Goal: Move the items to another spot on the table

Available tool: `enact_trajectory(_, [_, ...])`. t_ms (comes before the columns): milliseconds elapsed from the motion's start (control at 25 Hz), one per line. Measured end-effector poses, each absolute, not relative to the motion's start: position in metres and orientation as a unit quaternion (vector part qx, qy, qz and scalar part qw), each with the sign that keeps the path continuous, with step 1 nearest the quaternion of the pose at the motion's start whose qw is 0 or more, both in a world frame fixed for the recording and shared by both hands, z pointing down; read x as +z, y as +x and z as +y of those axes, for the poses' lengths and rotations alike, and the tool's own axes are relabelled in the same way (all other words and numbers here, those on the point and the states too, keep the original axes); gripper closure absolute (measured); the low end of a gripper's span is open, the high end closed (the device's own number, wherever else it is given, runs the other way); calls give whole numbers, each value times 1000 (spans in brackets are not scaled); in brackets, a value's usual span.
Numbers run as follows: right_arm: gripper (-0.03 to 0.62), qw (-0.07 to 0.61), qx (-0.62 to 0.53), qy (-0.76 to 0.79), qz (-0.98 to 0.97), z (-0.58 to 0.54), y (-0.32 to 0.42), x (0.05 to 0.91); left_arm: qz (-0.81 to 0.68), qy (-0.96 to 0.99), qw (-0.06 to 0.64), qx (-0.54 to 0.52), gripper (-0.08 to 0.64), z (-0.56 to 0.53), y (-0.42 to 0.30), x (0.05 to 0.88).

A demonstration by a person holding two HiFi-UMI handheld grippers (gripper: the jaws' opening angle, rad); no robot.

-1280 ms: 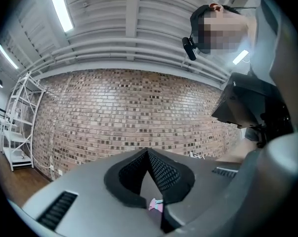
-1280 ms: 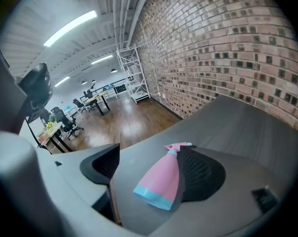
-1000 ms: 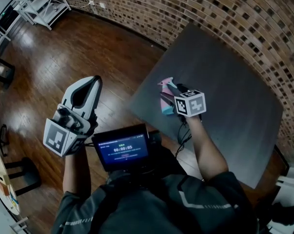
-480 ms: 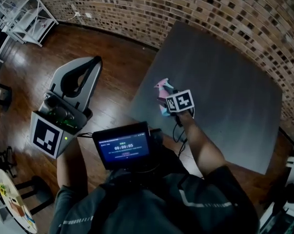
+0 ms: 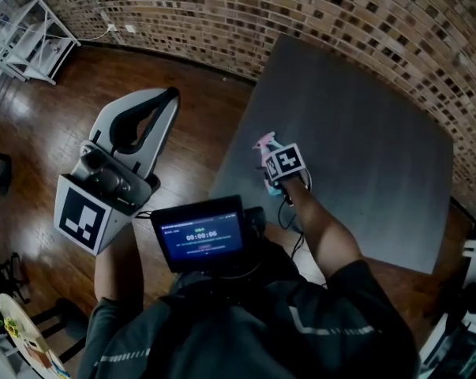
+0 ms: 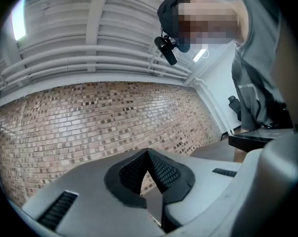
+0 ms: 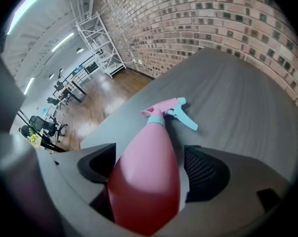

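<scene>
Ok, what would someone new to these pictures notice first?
A pink spray bottle with a blue trigger lies on the grey table near its left edge, between the jaws of the right claw, which have just been opening. The left claw, shut and empty, is held up over the wooden floor, with a brick wall behind.

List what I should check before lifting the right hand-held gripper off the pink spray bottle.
1. Grip released: ok. The right hand-held gripper has just been opening its jaws, and a gap shows beside the pink spray bottle between them.
2. Bottle resting fully on the table: cannot tell.
3. Bottle inside the table's edge: ok, though it is near the edge.
4. Nothing else on the table close to the bottle: ok.
5. Other hand out of the way: ok. The left hand-held gripper has its jaws together, is empty, and is held over the floor.
</scene>
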State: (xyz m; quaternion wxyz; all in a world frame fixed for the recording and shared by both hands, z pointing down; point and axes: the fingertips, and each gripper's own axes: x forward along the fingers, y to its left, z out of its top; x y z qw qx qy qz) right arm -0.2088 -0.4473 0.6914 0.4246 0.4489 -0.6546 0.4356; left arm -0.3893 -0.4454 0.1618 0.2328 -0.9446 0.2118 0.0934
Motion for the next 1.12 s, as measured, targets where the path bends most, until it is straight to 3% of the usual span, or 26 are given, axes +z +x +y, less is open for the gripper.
enact_trajectory(520, [183, 414, 463, 450, -642, -447, -213, 698, 180, -955, 212, 106, 568, -476, -395, 175])
enact_trajectory(960, [183, 239, 405, 566, -677, -444, -181, 592, 110, -963, 189, 156, 568, -475, -379, 166])
enact_trajectory(1120, [183, 197, 372, 625, -658, -417, -151, 546, 53, -974, 150, 161, 568, -469, -358, 182])
